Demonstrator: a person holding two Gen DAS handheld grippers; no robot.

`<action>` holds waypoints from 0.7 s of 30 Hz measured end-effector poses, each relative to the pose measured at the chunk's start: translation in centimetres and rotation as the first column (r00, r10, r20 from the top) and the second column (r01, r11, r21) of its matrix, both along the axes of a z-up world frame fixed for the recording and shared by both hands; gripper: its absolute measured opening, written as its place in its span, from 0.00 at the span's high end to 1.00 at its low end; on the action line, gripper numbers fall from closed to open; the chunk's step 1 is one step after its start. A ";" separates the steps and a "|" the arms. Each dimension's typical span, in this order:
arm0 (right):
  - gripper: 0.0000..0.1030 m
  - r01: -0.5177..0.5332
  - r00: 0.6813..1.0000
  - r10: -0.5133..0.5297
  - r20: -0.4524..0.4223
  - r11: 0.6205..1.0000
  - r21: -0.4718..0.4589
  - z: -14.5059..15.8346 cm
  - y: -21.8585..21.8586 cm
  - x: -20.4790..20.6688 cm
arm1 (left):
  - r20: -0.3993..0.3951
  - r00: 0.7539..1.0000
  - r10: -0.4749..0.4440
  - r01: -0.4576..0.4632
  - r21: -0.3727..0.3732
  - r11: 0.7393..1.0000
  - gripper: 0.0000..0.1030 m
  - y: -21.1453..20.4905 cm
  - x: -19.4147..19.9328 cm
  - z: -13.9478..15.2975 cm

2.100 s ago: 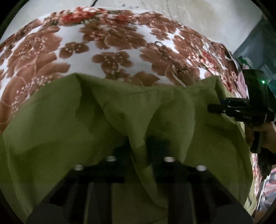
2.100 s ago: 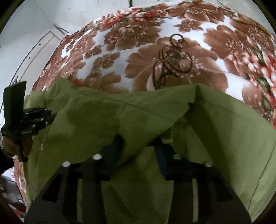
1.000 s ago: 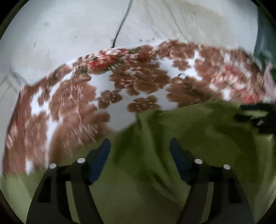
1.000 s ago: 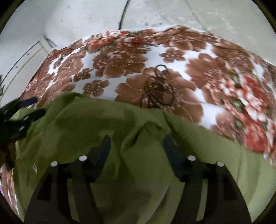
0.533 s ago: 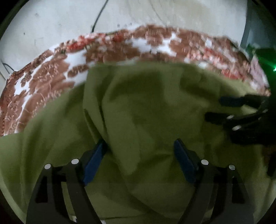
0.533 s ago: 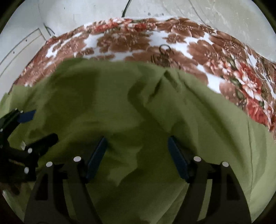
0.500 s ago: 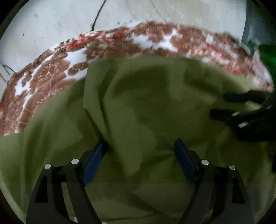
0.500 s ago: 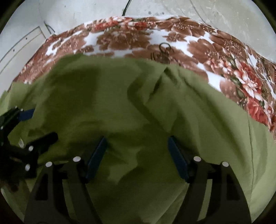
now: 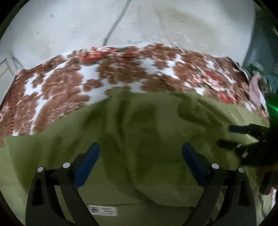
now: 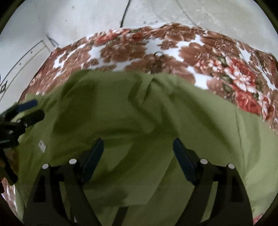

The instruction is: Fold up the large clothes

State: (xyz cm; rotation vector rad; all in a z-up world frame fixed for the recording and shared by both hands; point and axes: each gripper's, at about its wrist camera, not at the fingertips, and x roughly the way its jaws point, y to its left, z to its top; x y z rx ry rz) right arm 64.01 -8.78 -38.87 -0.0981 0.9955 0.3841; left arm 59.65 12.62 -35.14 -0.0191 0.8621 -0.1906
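A large olive-green garment [image 9: 147, 132] lies rumpled on a flowered bedspread [image 9: 69, 81] and fills the lower half of both views [image 10: 121, 121]. A white label [image 9: 103, 210] shows on it near the left gripper's base. My left gripper [image 9: 140, 151] is open and empty, its blue-padded fingers wide apart just above the cloth. My right gripper [image 10: 138, 147] is open and empty too, hovering over the cloth. Each gripper shows at the edge of the other's view: the right one [image 9: 232, 137] and the left one [image 10: 33, 109].
The brown, red and white flowered bedspread [image 10: 191, 50] runs back to a pale wall [image 9: 156, 22] with a dark cable [image 10: 125, 12]. Some pink and teal cloth [image 9: 258, 83] lies at the far right edge of the bed.
Both grippers were shut on folds of the green garment two seconds ago. They have let go, opened wide and lifted back, and the cloth has dropped onto the bed.
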 end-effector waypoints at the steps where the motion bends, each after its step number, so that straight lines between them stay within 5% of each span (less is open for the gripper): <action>1: 0.21 -0.003 1.000 0.002 -0.018 0.999 -0.034 -1.3 0.4 -0.5 | -0.007 1.000 -0.015 0.015 0.014 1.000 0.09 -0.8 -0.2 -0.7; 5: 0.21 0.022 0.998 -0.027 -0.059 0.995 -0.094 -5.2 -0.5 -1.5 | -0.082 0.996 -0.018 0.020 0.023 1.000 0.08 -1.9 -0.3 -5.7; 9: 0.16 0.004 1.000 -0.007 -0.028 0.995 -0.101 -5.1 -1.1 -2.6 | -0.109 0.993 0.044 -0.041 0.032 0.999 0.06 -0.1 -0.9 -8.1; 16: 0.16 0.003 1.000 -0.004 -0.002 0.997 -0.079 -0.4 -0.7 -5.2 | -0.035 0.997 0.073 -0.072 0.026 0.997 0.07 1.1 -4.5 -2.6; 21: 0.15 -0.030 0.999 0.031 0.016 0.997 -0.075 3.0 1.9 -8.0 | 0.004 0.985 0.170 -0.170 -0.006 0.985 0.07 5.8 -9.6 2.1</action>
